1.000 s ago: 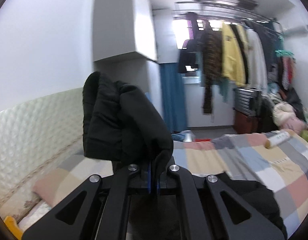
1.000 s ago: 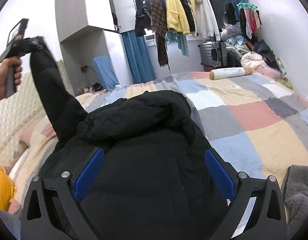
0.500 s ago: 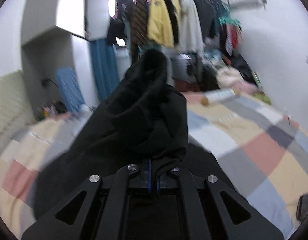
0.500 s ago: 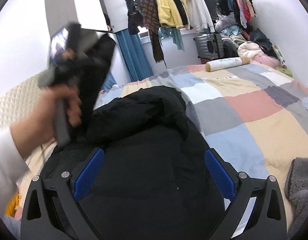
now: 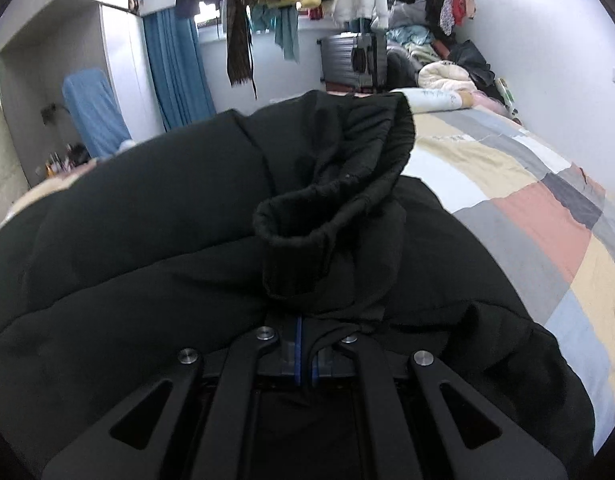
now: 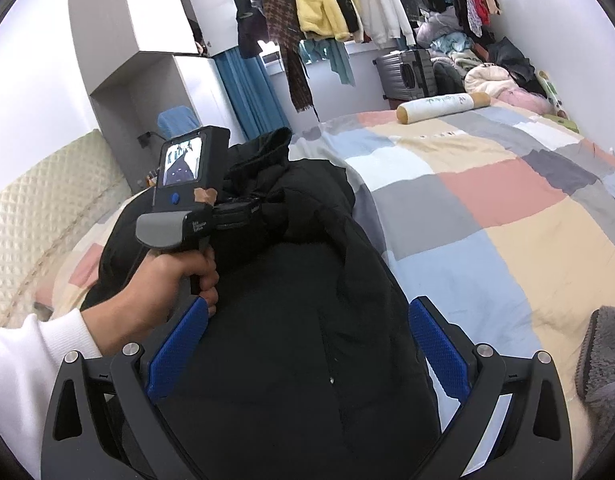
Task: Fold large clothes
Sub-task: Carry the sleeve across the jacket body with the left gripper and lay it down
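Observation:
A large black padded jacket (image 6: 291,320) lies on the patchwork bed cover (image 6: 487,208). My left gripper (image 5: 305,354) is shut on the jacket's sleeve (image 5: 331,216) near its ribbed cuff, holding it over the jacket's body (image 5: 127,240). In the right wrist view the left gripper (image 6: 243,210) and the hand holding it sit above the jacket's left side, with the cuff (image 6: 267,148) sticking up. My right gripper (image 6: 307,344) is open and empty, its blue pads (image 6: 435,340) spread over the jacket's lower part.
A roll pillow (image 6: 439,106) lies at the bed's far end. A grey fleecy cloth (image 6: 603,356) sits at the right edge. A padded headboard (image 6: 35,192) runs along the left. Hung clothes (image 6: 319,4), a suitcase (image 6: 407,70) and a white cabinet (image 6: 139,28) stand beyond.
My left gripper has carried the sleeve from high at the left, down and across over the jacket's body. The right gripper has stayed open over the jacket.

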`<state>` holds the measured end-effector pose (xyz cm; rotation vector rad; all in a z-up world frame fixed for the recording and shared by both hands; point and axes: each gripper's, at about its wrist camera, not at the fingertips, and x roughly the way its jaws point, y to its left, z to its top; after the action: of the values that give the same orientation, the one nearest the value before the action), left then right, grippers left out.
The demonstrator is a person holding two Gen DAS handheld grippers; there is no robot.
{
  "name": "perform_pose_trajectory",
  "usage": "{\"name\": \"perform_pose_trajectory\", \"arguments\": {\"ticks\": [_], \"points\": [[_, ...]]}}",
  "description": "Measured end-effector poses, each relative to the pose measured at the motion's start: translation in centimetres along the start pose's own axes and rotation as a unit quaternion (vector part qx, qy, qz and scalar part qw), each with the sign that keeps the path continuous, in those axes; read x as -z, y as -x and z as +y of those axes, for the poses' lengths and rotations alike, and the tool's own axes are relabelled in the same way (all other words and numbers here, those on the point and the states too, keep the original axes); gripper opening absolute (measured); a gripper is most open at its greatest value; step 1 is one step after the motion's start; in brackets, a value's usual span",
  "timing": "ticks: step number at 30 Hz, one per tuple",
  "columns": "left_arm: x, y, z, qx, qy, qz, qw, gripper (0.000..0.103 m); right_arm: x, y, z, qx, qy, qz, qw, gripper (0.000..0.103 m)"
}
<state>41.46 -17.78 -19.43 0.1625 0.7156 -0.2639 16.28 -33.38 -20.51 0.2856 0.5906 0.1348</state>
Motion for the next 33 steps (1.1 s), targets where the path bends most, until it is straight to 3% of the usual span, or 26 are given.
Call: {"name": "perform_pose_trajectory", "arguments": {"ticks": [5, 8, 9, 10, 11, 13, 15, 18, 26, 30, 33], "points": [[-0.3, 0.8, -0.3, 0.008, 0.005, 0.001, 1.0, 0.003, 0.1, -0.3, 0.9, 0.005, 0.018, 0.005, 1.0, 0.101], [0.0, 3.0, -0.2, 0.026, 0.015, -0.005, 0.9995, 0.012, 0.2, 0.0, 1.2, 0.006, 0.023, 0.001, 1.0, 0.101], [0.1, 3.6, -0.1, 0.031, 0.017, -0.003, 0.9994, 0.021, 0.2, 0.0, 1.1, 0.006, 0.024, 0.0, 1.0, 0.101], [0.4, 4.2, 0.0, 0.032, 0.018, 0.001, 0.9993, 0.038, 0.1, 0.1, 1.2, 0.006, 0.025, -0.001, 1.0, 0.101], [0.6, 4.8, 0.1, 0.029, 0.02, 0.004, 0.9994, 0.046, 0.1, 0.2, 1.3, 0.005, 0.026, -0.003, 1.0, 0.101], [0.9, 6.8, 0.4, 0.036, 0.023, -0.004, 0.9991, 0.082, 0.1, 0.4, 1.6, 0.008, 0.031, -0.008, 0.999, 0.101], [1.3, 9.7, 0.9, 0.042, 0.024, -0.031, 0.9984, 0.092, 0.0, 0.4, 1.9, 0.007, 0.036, -0.011, 0.999, 0.101], [1.7, 12.4, 2.3, 0.039, 0.027, -0.04, 0.9981, 0.092, -0.3, 0.6, 2.4, 0.0, 0.04, -0.018, 0.999, 0.101], [6.1, 19.8, 10.6, -0.049, 0.059, -0.043, 0.9962, 0.092, -2.0, 0.2, 4.9, -0.032, 0.095, -0.041, 0.994, 0.101], [9.4, 20.4, 15.2, -0.101, 0.082, -0.031, 0.991, 0.094, -3.9, -0.8, 5.5, -0.044, 0.103, -0.04, 0.993, 0.101], [11.3, 19.6, 18.3, -0.12, 0.105, -0.021, 0.987, 0.097, -5.6, -2.7, 5.5, -0.059, 0.088, -0.031, 0.994, 0.101]]}}
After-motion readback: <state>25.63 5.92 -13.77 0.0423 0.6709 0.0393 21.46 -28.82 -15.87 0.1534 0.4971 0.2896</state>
